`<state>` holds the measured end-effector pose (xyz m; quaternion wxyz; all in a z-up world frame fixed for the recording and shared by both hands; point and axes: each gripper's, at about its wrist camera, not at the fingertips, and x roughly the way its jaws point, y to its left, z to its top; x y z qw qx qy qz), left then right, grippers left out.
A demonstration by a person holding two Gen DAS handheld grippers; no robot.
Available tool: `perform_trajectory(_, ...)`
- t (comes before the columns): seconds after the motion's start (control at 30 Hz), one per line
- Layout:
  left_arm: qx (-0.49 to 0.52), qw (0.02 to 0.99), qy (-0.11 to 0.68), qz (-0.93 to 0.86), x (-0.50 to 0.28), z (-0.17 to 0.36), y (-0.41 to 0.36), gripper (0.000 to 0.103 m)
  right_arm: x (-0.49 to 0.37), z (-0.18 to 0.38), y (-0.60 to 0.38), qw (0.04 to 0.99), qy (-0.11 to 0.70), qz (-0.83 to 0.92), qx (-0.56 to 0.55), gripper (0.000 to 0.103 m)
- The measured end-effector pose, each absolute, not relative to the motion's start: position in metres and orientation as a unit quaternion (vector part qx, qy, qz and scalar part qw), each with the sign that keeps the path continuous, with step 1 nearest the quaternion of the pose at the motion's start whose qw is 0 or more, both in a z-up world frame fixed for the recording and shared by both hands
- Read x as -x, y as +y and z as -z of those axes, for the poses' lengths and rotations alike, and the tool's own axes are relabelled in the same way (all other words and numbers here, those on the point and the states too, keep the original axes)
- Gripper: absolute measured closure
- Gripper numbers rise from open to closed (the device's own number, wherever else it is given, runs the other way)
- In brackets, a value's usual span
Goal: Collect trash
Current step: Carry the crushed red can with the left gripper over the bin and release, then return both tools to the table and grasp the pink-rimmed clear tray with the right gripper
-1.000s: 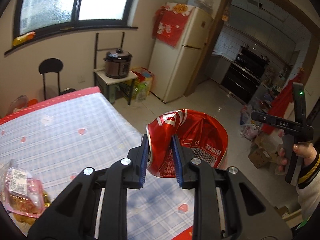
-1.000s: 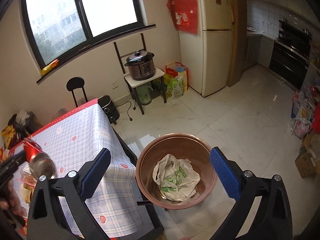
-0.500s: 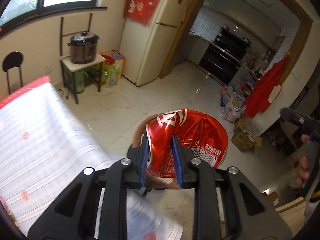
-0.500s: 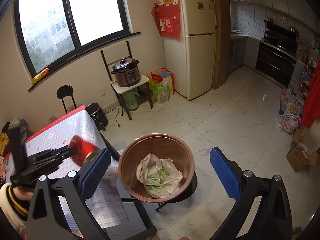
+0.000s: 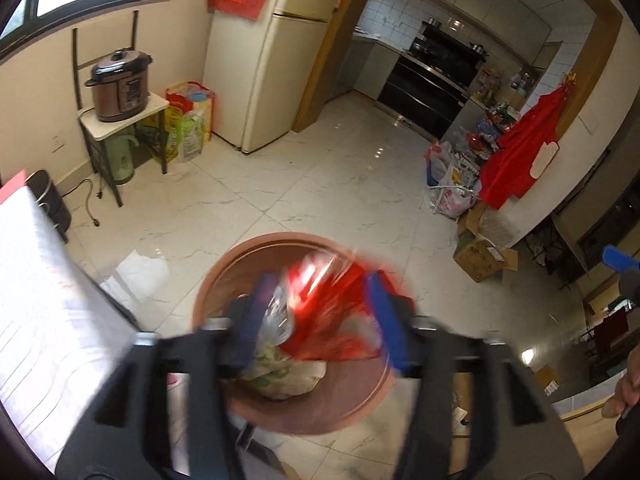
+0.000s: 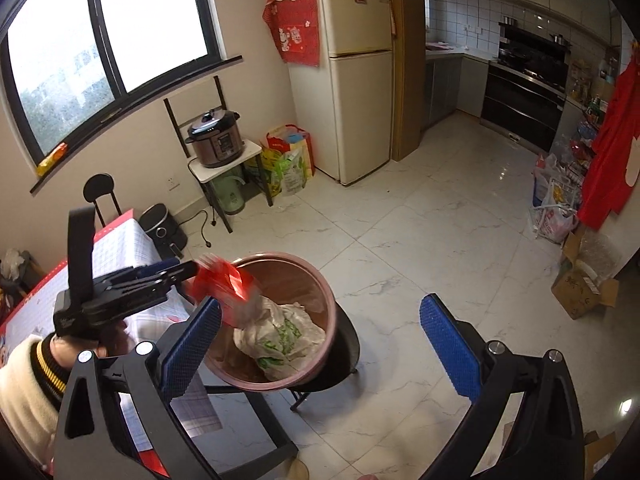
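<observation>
can: crushed red drink can (image 5: 320,312), motion-blurred, sitting between the left gripper's 2 blue pads and right over the mouth of the bin; in the right wrist view it hangs at the bin's near-left rim (image 6: 222,284)
can handling: judged light, thin metal, already dented so it gives under squeeze; smooth skin, likely slippery; creased edges may be sharp; best hold is across the flattened middle, not the rim ends
left gripper: (image 5: 318,320) fingers look spread wider than the can, gap visible on the right pad side; blur too heavy to say if a pad touches it, so I read it as let go or nearly so
bin: round brown-pink trash bin (image 5: 216,276), standing on a dark stool beside the table corner
bin contents: 1 crumpled white bag with green print (image 6: 280,336) lying at the bottom
right gripper: (image 6: 320,332) fingers wide apart, nothing between them, hovering near the bin, aimed at it
table: checked cloth with red border (image 6: 132,236), just left of bin
step: drop of the can into the bin, judged nearly done
risk: can may clip the near rim and bounce to the floor
</observation>
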<state>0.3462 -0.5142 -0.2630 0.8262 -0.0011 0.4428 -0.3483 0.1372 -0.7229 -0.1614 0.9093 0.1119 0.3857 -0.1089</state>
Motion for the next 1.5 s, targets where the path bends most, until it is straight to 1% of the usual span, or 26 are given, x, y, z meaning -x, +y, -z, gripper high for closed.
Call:
perform_trajectory(0.13, 0.0, 0.841, 0.422, 0.338, -0.346, 0.253, -0.507, 0.041, -0.139, 0.164, -0.722, 0.912, 0.38, 0.111, -0.108, 0.005)
perform_trajectory(0.2, 0.012, 0.849, 0.414, 0.33, -0.339, 0.238, -0.483, 0.036, -0.145, 0.161, -0.716, 0.914, 0.377, 0.102, -0.111, 0.005)
perform_trajectory(0.27, 0.003, 0.867, 0.398, 0.3, -0.332, 0.215, -0.448, 0.024, -0.157, 0.153, -0.704, 0.914, 0.38, 0.082, -0.112, 0.005)
perform_trajectory(0.33, -0.006, 0.887, 0.382, 0.26, -0.321, 0.191, -0.41, 0.019, -0.167, 0.141, -0.687, 0.919, 0.377, 0.062, -0.101, 0.005)
perform_trajectory(0.4, 0.011, 0.901, 0.371, 0.225, -0.307, 0.172, -0.365, 0.015, -0.179, 0.13, -0.66, 0.923, 0.372, 0.032, -0.089, 0.005)
perform_trajectory(0.47, 0.032, 0.91, 0.367, 0.192, -0.291, 0.16, -0.314, 0.009, -0.192, 0.124, -0.626, 0.926, 0.37, -0.003, -0.08, 0.005)
perform_trajectory(0.57, 0.037, 0.922, 0.36, 0.136, -0.263, 0.152, -0.247, 0.006, -0.207, 0.124, -0.575, 0.926, 0.368, -0.048, -0.066, 0.005)
perform_trajectory(0.83, 0.083, 0.928, 0.363, -0.025, -0.17, 0.151, -0.049, 0.006, -0.232, 0.142, -0.398, 0.902, 0.395, -0.173, -0.017, 0.005)
perform_trajectory(0.93, 0.105, 0.924, 0.359, -0.079, -0.136, 0.15, 0.024, 0.006, -0.224, 0.147, -0.334, 0.891, 0.402, -0.21, -0.007, 0.005)
perform_trajectory(1.1, 0.128, 0.918, 0.35, -0.135, -0.083, 0.149, 0.124, 0.006, -0.209, 0.157, -0.237, 0.878, 0.413, -0.242, 0.016, 0.005)
perform_trajectory(1.3, 0.132, 0.913, 0.356, -0.147, -0.052, 0.153, 0.206, 0.006, -0.187, 0.183, -0.14, 0.861, 0.431, -0.266, 0.044, 0.005)
perform_trajectory(1.5, 0.135, 0.913, 0.361, -0.136, -0.044, 0.16, 0.239, 0.006, -0.167, 0.213, -0.078, 0.847, 0.454, -0.268, 0.072, 0.005)
